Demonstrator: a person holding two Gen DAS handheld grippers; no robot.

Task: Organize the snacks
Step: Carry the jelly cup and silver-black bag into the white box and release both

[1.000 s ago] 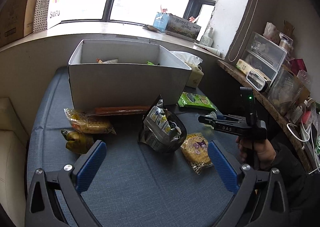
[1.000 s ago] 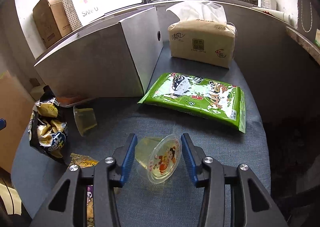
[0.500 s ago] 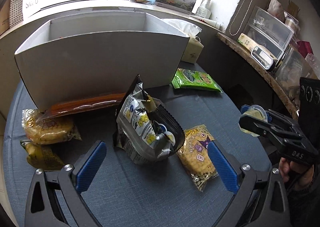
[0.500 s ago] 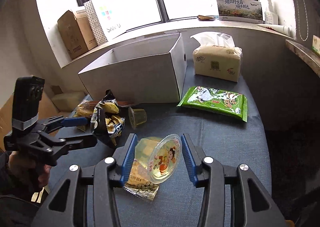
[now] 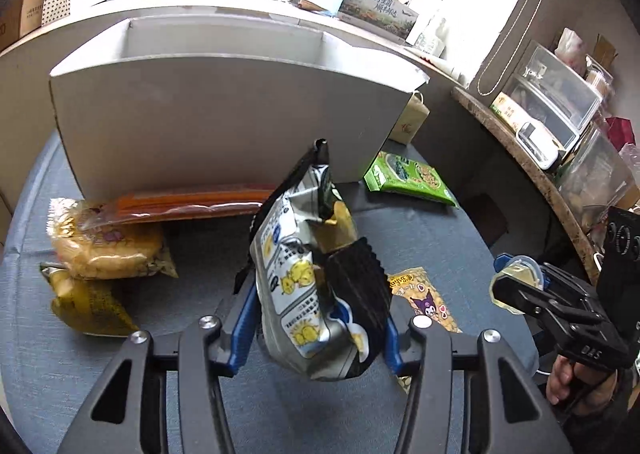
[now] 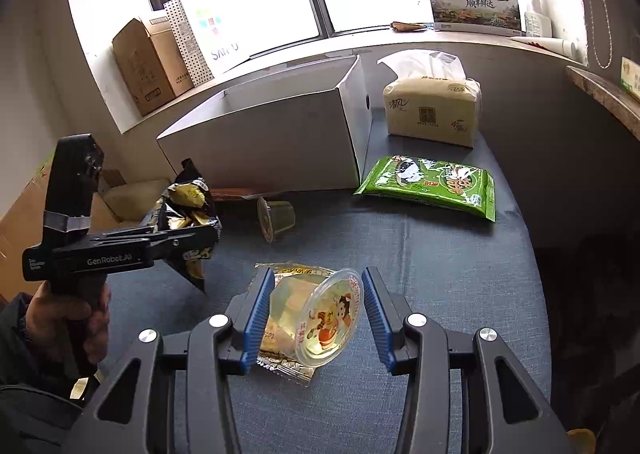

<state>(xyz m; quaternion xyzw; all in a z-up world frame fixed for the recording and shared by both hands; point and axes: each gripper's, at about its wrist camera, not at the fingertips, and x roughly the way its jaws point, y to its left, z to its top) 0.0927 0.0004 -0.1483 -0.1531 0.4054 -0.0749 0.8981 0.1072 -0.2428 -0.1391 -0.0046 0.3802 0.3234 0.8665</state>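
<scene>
Left fingers [image 5: 242,318] clamp the chip bag [image 5: 316,286]; right gripper [image 6: 318,318] pinches the jelly cup [image 6: 328,320].

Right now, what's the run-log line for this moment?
left gripper: shut on chip bag | right gripper: shut on jelly cup | both lifted | box: ahead

tissue pack [image 6: 432,109], cardboard box [image 6: 146,65], shopping bag [image 6: 208,29]
</scene>
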